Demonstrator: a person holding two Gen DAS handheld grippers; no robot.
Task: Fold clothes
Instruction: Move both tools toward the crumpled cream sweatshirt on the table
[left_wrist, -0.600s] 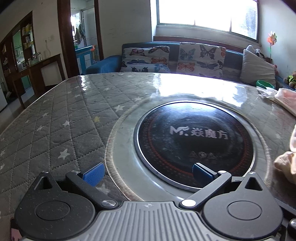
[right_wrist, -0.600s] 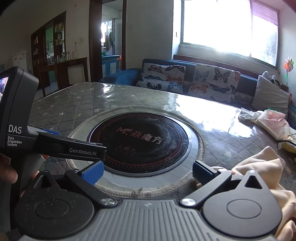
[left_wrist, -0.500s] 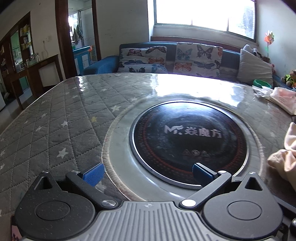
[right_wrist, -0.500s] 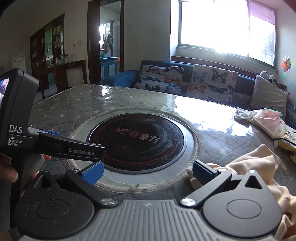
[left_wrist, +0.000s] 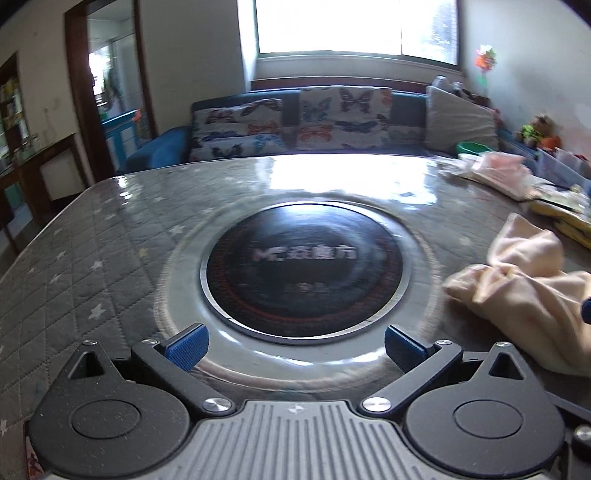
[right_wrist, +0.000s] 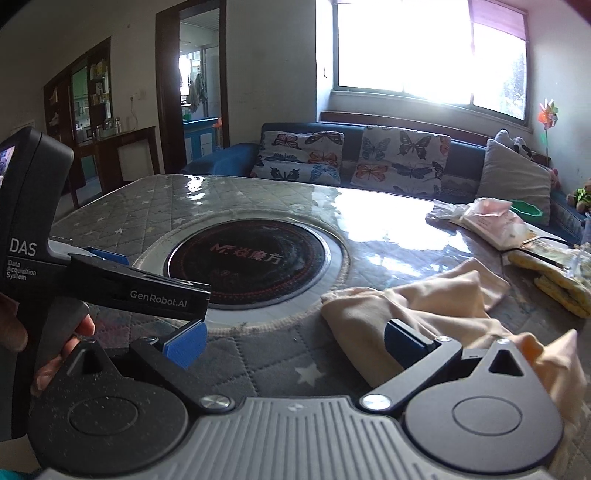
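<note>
A crumpled cream garment lies on the right side of the quilted grey table. My left gripper is open above the near rim of the round black cooktop, with nothing between its blue pads; the garment lies to its right. My right gripper is open too, low over the table's near part. Its right finger stands in front of the garment's near edge, and I cannot tell if it touches. The left gripper's body shows at the left of the right wrist view, held by a hand.
The black cooktop is set in the table's middle. Pink packets and yellow cloth lie at the far right of the table. A sofa with butterfly cushions stands behind it under a bright window. A doorway opens at the left.
Both views have shifted so that more of the cream garment shows. It now reaches further into each frame, and the right gripper's right finger stands lower against it.
</note>
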